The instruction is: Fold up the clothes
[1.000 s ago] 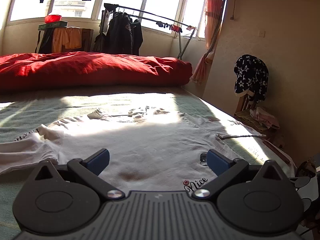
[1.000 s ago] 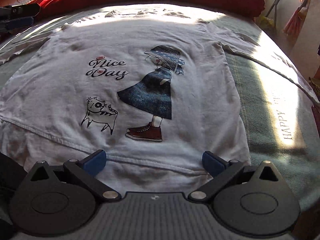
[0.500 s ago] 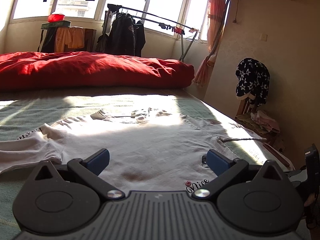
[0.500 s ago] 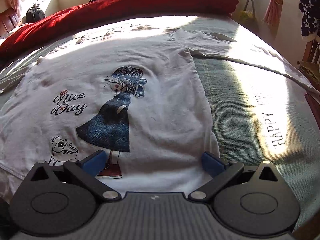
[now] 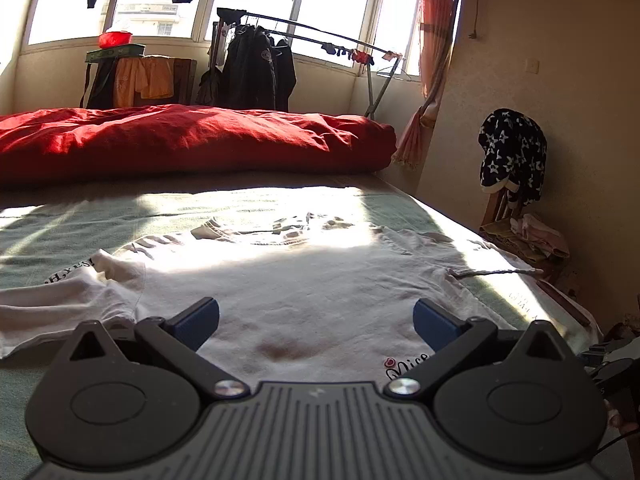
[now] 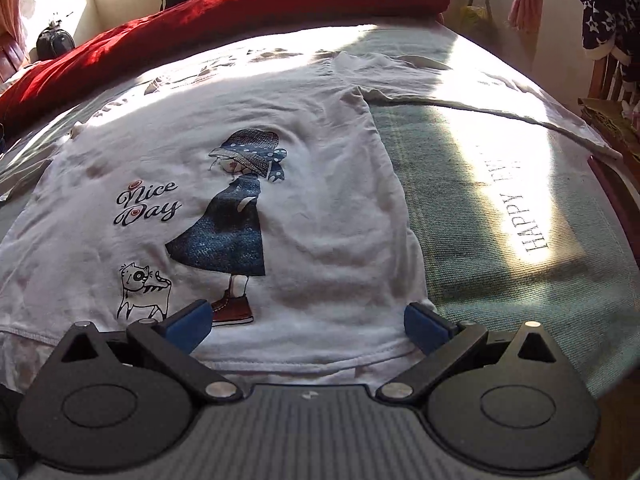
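- One white T-shirt [image 6: 304, 168] lies spread flat on the bed [image 6: 480, 216], print side up, directly ahead of both grippers; its hem runs just in front of the right gripper [image 6: 306, 322].
- The right gripper is spread wide, nothing between its two blue fingertips [image 6: 188, 326], which hover over the hem beside the printed shoe.
- The left gripper [image 5: 316, 320] is likewise spread wide and empty, low over the shirt body with one short sleeve [image 5: 60, 300] ahead to its left.
- The print shows one girl in a blue dress [image 6: 236, 224], one small cat [image 6: 142, 290] and the words "Nice Day" [image 6: 146, 206], all ahead and left of the right gripper's centre.
- The other sleeve [image 6: 460, 88] stretches out ahead to the right of the right gripper, across the green bed cover with "HAPPY" lettering [image 6: 528, 220].
- One rolled red duvet [image 5: 180, 140] lies across the far end of the bed, beyond the shirt; nothing sits between either gripper and the shirt.
- Beyond the duvet stands one clothes rack [image 5: 320, 48] hung with dark jackets [image 5: 256, 68]; more garments hang across the windows above.
- Far right of the left gripper, one star-patterned garment [image 5: 514, 152] hangs over a wooden chair [image 5: 500, 204], with folded cloth [image 5: 532, 236] piled on its seat.
- One red basin [image 5: 116, 39] sits on a stand ahead to the far left; what it holds cannot be seen.
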A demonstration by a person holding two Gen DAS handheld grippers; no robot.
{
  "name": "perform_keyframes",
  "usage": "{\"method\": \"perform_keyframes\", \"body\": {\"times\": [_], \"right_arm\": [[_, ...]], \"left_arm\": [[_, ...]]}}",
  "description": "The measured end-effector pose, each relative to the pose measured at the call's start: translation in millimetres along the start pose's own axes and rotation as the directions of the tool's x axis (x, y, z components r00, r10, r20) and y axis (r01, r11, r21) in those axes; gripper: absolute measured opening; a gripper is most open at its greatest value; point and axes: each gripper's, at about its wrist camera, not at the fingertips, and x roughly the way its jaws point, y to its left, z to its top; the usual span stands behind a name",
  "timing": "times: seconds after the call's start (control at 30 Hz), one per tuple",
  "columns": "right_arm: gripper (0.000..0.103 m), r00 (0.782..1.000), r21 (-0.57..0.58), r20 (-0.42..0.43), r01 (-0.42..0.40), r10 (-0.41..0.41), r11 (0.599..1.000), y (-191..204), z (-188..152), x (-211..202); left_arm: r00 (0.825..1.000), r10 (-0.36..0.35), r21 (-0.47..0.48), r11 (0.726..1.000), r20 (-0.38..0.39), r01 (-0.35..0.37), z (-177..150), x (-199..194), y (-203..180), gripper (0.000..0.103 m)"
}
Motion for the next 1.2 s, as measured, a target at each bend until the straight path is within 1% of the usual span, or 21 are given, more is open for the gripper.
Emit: {"method": "perform_keyframes", "body": {"times": [0.07,0.17,0.27,0.3,0.43,0.6,0.7,0.8,0.83,0.93,0.97,1.07,1.2], "right_arm": [[0.103,1.000,-0.020,0.016,-0.004,0.004,1.000,11,4,-4],[0.103,0.998,-0.110,0.039,-0.041,0.046,0.993,36,5,-6],[0.103,0.999,-0.181,0.007,-0.043,0.045,0.982,57,1,7],[0.103,0.999,-0.184,-0.023,-0.041,0.037,0.982,60,-3,15],[0.103,1.000,-0.186,-0.001,-0.026,0.026,0.982,60,-16,19],[0.103,1.000,-0.193,0.010,-0.009,0.011,0.981,61,-20,19],[0.103,1.000,-0.194,0.013,0.002,0.001,0.981,63,-21,16],[0.103,1.000,-0.196,-0.007,0.019,-0.021,0.980,68,-17,9],[0.103,1.000,-0.209,-0.007,0.011,-0.013,0.978,71,-16,6],[0.103,0.999,-0.267,0.043,-0.008,0.020,0.964,87,-13,-3],[0.103,0.998,-0.282,0.047,-0.019,0.033,0.959,93,-12,-2],[0.103,0.998,-0.314,0.015,-0.052,0.060,0.948,108,-13,8],[0.103,0.997,-0.296,0.005,-0.070,0.075,0.953,108,-22,15]], "left_arm": [[1.000,0.019,-0.002,1.000,0.011,-0.019,1,-5,4,0.102],[0.999,0.037,-0.009,0.999,0.028,-0.037,3,-12,10,0.102],[0.999,0.042,-0.014,0.999,0.033,-0.041,3,-15,14,0.102],[0.998,0.044,-0.015,0.999,0.034,-0.044,3,-16,15,0.102],[0.998,0.055,-0.027,0.998,0.040,-0.053,4,-18,20,0.102],[0.997,0.066,-0.037,0.997,0.050,-0.064,5,-21,24,0.102],[0.996,0.072,-0.044,0.997,0.055,-0.069,5,-24,27,0.102],[0.994,0.085,-0.057,0.995,0.061,-0.082,6,-27,33,0.102],[0.994,0.089,-0.064,0.994,0.064,-0.085,6,-27,35,0.102],[0.993,0.098,-0.079,0.993,0.068,-0.093,6,-30,40,0.102],[0.993,0.101,-0.082,0.992,0.069,-0.095,6,-30,41,0.102],[0.992,0.108,-0.096,0.990,0.071,-0.101,6,-32,46,0.102],[0.994,0.087,-0.109,0.991,0.060,-0.081,5,-27,47,0.102]]}}
